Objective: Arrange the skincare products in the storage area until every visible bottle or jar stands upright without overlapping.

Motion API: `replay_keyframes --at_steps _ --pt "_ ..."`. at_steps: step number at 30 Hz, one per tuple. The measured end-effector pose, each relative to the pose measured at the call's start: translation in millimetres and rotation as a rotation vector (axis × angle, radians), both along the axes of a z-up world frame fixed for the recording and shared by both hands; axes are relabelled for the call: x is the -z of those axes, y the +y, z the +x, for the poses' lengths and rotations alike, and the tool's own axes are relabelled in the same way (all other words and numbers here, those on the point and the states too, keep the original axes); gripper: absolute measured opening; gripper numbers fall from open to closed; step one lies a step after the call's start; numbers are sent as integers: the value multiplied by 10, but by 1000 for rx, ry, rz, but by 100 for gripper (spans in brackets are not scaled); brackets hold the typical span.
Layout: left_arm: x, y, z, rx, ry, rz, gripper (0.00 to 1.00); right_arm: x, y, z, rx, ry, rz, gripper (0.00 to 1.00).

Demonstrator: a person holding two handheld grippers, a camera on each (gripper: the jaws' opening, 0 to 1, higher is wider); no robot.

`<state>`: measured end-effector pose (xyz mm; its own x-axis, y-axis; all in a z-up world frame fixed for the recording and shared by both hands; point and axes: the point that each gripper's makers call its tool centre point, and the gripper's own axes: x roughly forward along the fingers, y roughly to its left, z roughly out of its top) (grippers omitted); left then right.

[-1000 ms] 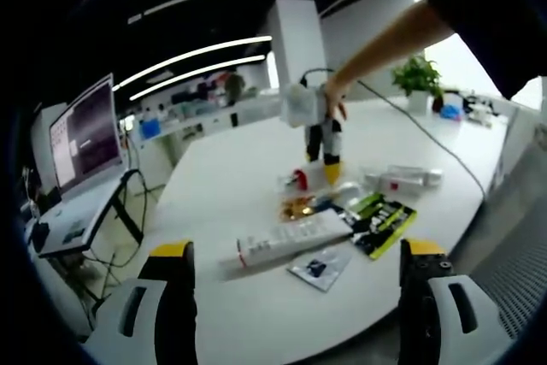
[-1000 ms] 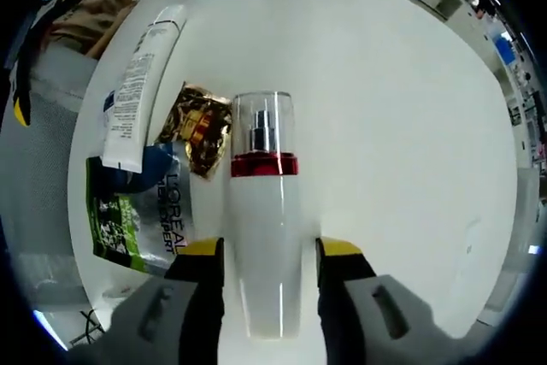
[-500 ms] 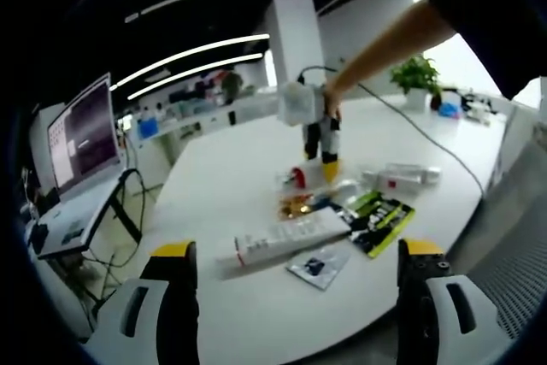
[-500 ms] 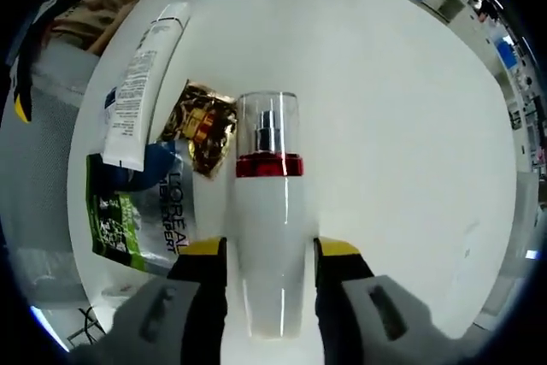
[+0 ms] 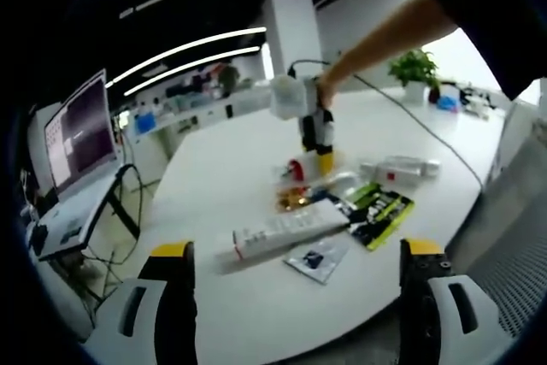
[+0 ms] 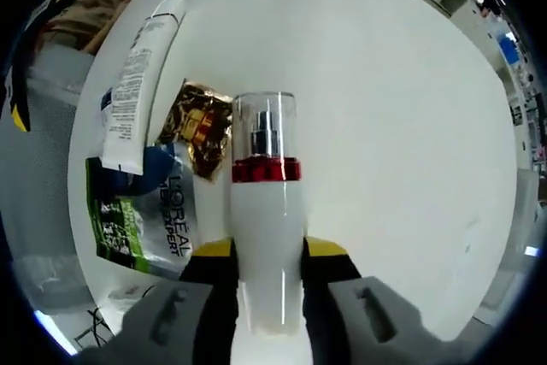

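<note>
Two grippers: right gripper (image 6: 267, 250) pinching the pump bottle (image 6: 265, 237), base hidden; left gripper (image 5: 295, 254) spread.

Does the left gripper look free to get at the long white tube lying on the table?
Probably yes. The left gripper is open and empty, and the white tube lies ahead of it with bare table between. The right gripper is busy further back on the pump bottle.

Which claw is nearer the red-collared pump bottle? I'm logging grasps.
Right. The right claw is shut on the pump bottle; the left claw hangs open, well back from it at the table edge.
</note>
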<state>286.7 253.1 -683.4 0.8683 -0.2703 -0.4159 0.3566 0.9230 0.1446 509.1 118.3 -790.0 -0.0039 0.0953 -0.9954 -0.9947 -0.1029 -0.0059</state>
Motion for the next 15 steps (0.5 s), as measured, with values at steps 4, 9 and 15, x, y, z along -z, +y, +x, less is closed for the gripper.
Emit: replay_keyframes --at_steps 4,9,15 --pt "28 -11 -14 4 19 -5 97 3 0 7 25 2 3 27" --pt "31 -10 -15 2 19 -5 97 -9 10 4 137 63 50 26" --pt "47 -12 -22 3 29 -1 97 -26 12 18 236 149 99 26"
